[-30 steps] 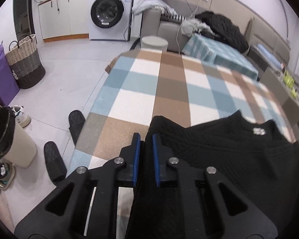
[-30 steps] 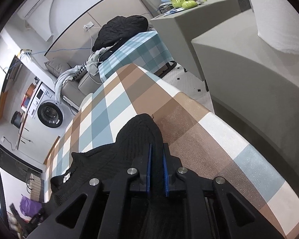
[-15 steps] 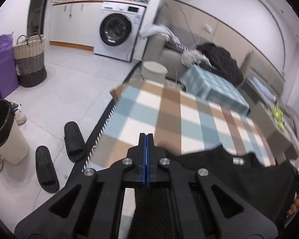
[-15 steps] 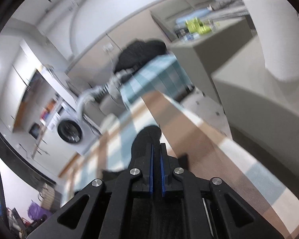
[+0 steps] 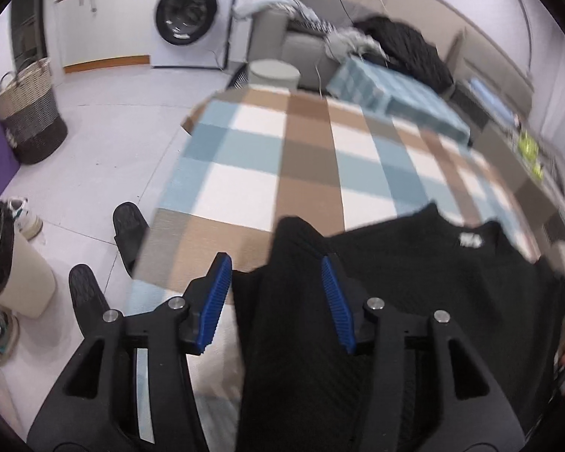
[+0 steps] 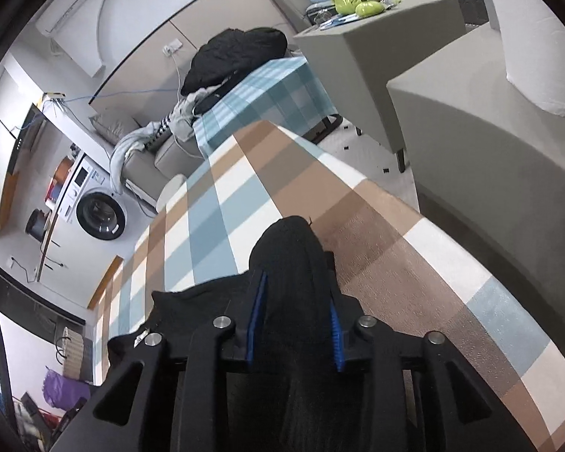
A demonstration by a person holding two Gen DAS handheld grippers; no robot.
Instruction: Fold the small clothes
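A small black knit top (image 5: pixel 425 275) lies on the checked tablecloth (image 5: pixel 309 158), its neck label facing up. My left gripper (image 5: pixel 275 293) is open, its blue pads spread on either side of the top's left sleeve (image 5: pixel 293 248), which lies between them. My right gripper (image 6: pixel 295 309) is open too, its blue pads either side of the right sleeve (image 6: pixel 288 248) on the same cloth (image 6: pixel 358 203). Neither gripper holds the fabric.
Slippers (image 5: pixel 128 226), a bin (image 5: pixel 15 263) and a woven basket (image 5: pixel 30 113) stand on the floor left of the table. A washing machine (image 5: pixel 192 15) and a sofa with clothes (image 5: pixel 395 45) are behind. A grey cabinet (image 6: pixel 471 120) stands right of the table.
Both grippers were shut on the sleeves half a second ago and lifted; now both have opened and the sleeves lie on the table between the pads.
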